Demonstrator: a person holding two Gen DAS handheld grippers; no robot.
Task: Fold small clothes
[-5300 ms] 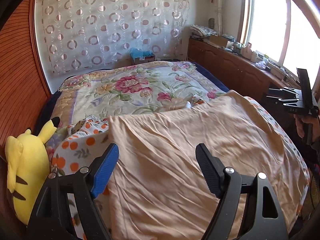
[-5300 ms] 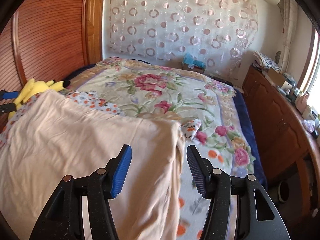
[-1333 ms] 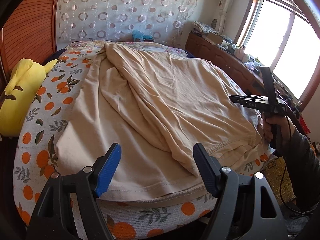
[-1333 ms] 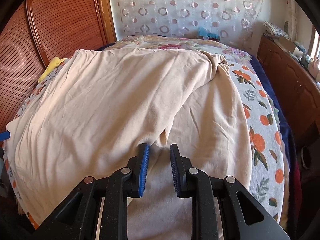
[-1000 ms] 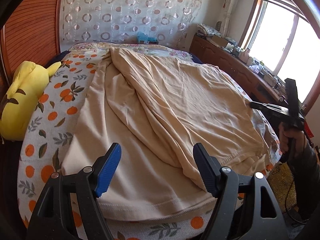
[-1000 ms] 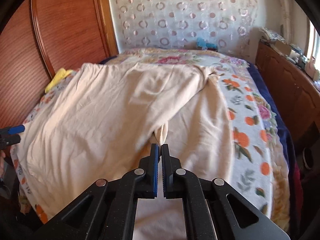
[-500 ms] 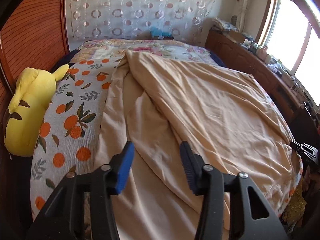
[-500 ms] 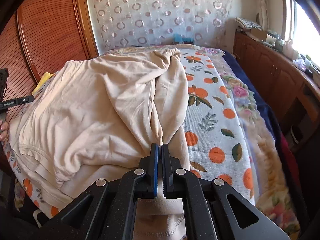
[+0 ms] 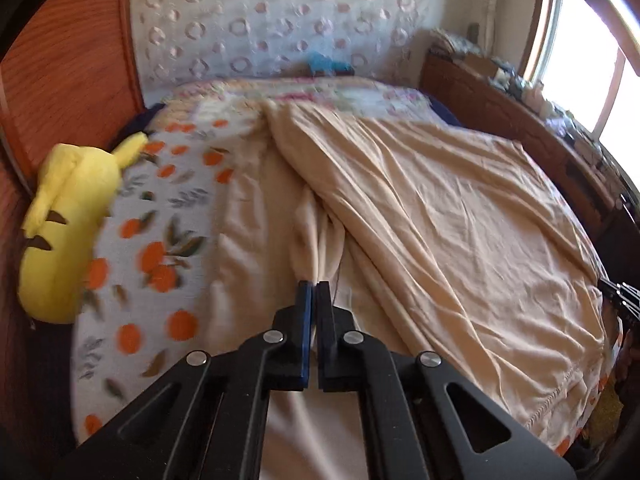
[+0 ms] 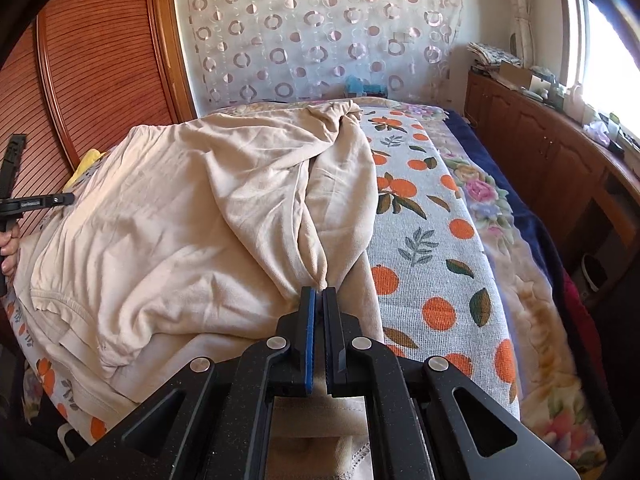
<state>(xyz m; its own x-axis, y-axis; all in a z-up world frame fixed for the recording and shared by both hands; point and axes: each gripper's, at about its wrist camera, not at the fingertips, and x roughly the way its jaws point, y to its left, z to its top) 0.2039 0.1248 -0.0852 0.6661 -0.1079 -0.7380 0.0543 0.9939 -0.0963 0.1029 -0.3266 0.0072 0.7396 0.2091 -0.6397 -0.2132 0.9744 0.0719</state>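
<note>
At the far left of the left wrist view, a yellow plush toy (image 9: 68,216) is lying along the edge of the bed, beside the orange-print blanket (image 9: 160,240). In the lower centre, the left gripper (image 9: 313,286) is pinching a bunched ridge of the beige garment (image 9: 440,216), its jaws pressed together on the cloth, while the rest of the garment is spreading rightward across the bed toward the wooden cabinet (image 9: 520,120) under the window. In the right wrist view, the garment is lying heaped over the left half of the frame; at lower centre the right gripper (image 10: 319,292) is clamping a gathered fold of it, and the blanket is showing bare to the right.
</note>
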